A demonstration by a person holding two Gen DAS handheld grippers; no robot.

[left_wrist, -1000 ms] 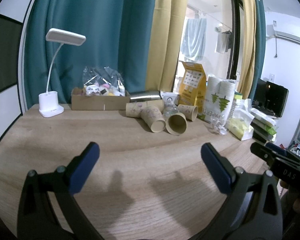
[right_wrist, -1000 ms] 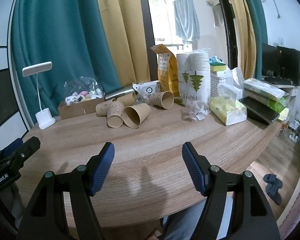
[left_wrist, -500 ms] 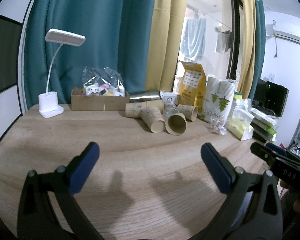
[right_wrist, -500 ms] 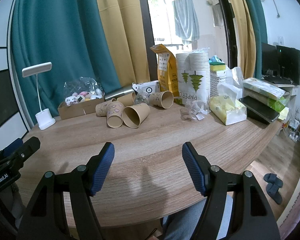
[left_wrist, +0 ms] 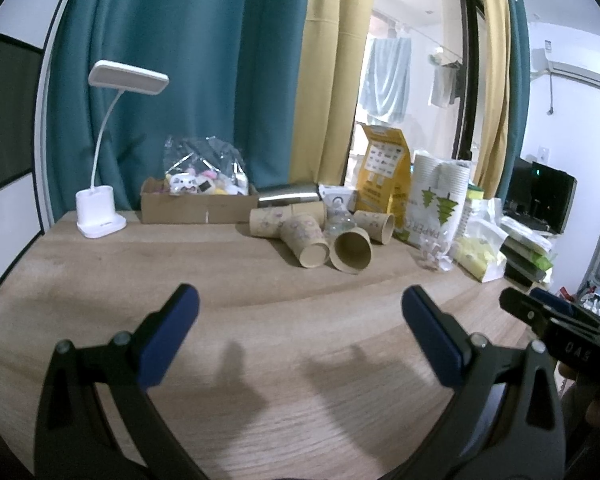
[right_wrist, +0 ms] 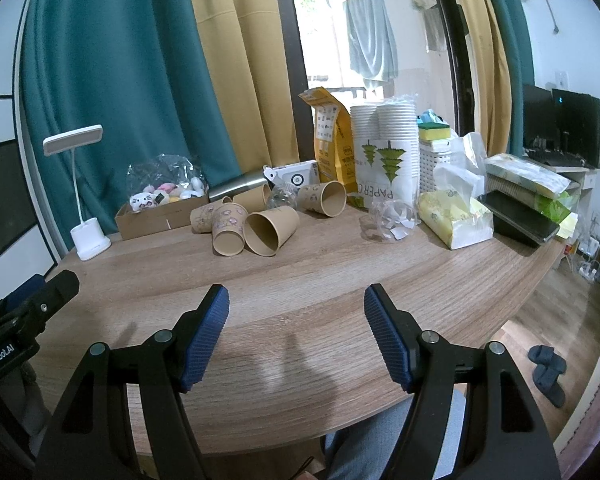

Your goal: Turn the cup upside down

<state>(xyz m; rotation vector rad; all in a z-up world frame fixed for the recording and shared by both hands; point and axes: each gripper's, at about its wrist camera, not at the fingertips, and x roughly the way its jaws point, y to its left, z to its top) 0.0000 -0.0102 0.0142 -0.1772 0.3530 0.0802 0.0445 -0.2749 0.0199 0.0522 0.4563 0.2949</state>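
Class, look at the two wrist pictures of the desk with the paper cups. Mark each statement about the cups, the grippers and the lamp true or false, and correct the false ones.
1. The brown paper cups lie on their sides. True.
2. The right gripper holds a cup. False: its jaws are open and empty, over bare table.
3. The left gripper is open. True.
4. The white desk lamp stands among the cups. False: it stands apart, at the table's far left.
5. A sleeve of white cups stands upright behind the brown ones. True.
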